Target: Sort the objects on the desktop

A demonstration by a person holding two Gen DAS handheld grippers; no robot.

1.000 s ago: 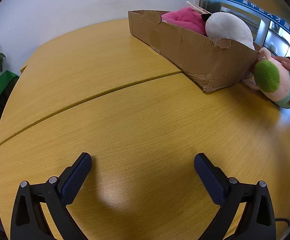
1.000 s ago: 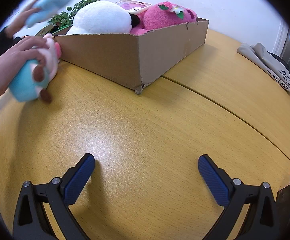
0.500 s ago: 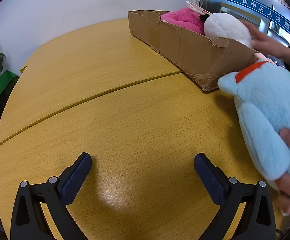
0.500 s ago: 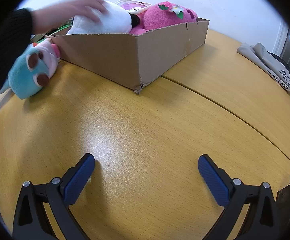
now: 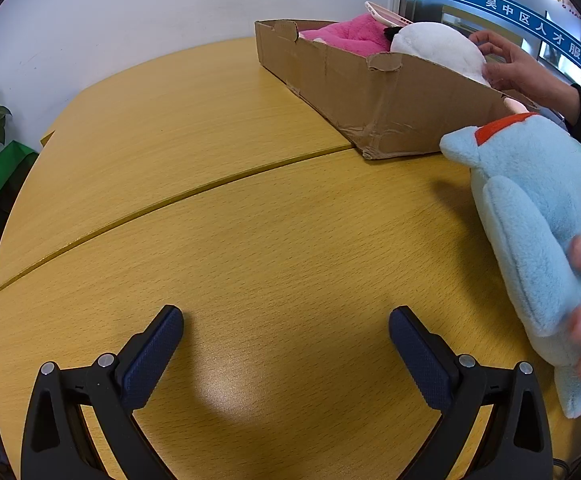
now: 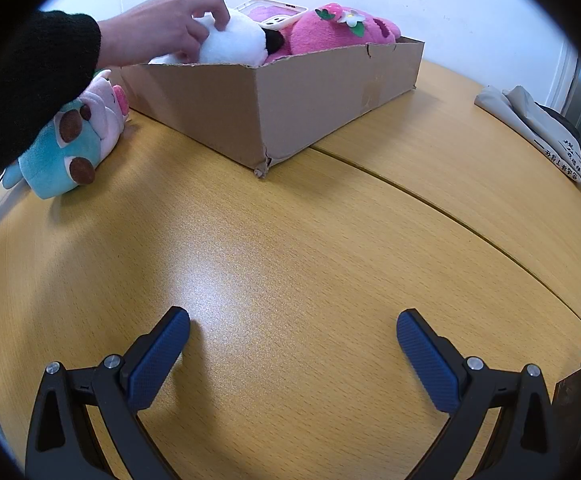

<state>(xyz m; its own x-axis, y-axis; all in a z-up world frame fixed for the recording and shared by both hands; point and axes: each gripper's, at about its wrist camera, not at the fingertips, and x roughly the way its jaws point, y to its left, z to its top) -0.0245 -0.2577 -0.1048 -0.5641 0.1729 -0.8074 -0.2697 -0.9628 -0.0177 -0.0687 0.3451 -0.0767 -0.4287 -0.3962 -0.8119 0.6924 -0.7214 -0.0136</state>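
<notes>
Left gripper (image 5: 286, 330) and right gripper (image 6: 293, 332) both gape wide over bare table (image 6: 290, 240), holding nothing; best to wait until the hand (image 6: 162, 26) on the white plush (image 6: 230, 42) in the cardboard box (image 6: 290, 96) clears, then grab a loose toy mid-body. Left view alone shows a hand-held light-blue plush (image 5: 538, 220); right view alone shows the teal-and-pink plush (image 6: 74, 144) lying beside the box (plus a folded bag (image 6: 530, 120)).

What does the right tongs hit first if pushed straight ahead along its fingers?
Probably the near corner of the brown cardboard box; only bare wooden tabletop lies between it and the open right tongs. Depth is uncertain.
</notes>
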